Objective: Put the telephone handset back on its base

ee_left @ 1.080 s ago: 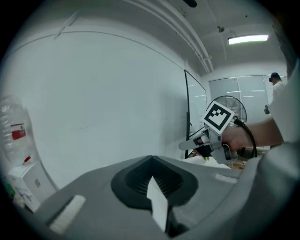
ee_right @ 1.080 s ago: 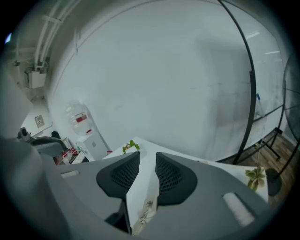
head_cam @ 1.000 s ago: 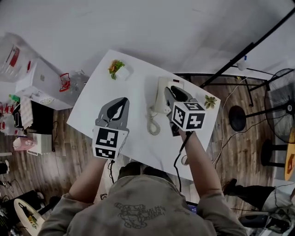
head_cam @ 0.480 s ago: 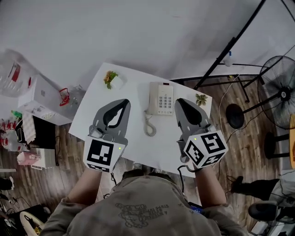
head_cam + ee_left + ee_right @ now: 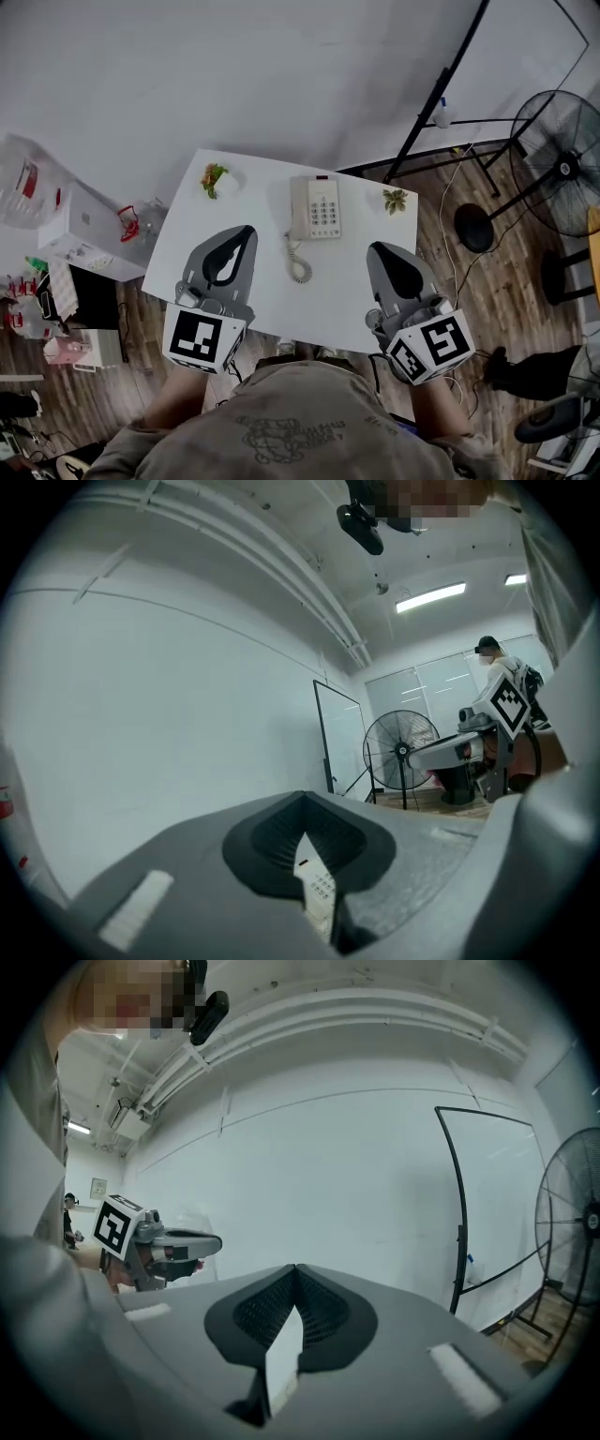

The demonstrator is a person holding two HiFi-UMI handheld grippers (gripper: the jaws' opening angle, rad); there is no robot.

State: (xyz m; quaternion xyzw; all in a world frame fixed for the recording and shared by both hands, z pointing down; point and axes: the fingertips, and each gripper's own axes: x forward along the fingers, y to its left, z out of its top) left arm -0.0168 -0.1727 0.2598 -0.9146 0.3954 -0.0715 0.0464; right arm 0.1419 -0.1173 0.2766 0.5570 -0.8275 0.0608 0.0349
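Note:
The beige telephone [image 5: 317, 208] lies at the far middle of the white table [image 5: 347, 291]. Its handset [image 5: 298, 208] rests along the left side of the base, and the coiled cord [image 5: 297, 267] hangs toward me. My left gripper [image 5: 246, 231] is held over the table's near left, jaws shut and empty. Over the near right my right gripper [image 5: 380, 249] is likewise shut with nothing in it. A sliver of the keypad [image 5: 320, 889] shows between the jaws of the left gripper [image 5: 302, 801] in its own view. The right gripper [image 5: 295, 1269] points at the wall.
Two small potted plants [image 5: 213, 177] [image 5: 395, 200] stand at the table's far corners. A black stand [image 5: 441, 89] and a floor fan [image 5: 562, 173] are to the right. Boxes and clutter [image 5: 80, 230] sit on the floor to the left.
My right gripper has drawn back from the telephone toward the table's near edge, leaving the handset on the base. The left gripper also shifted back a little.

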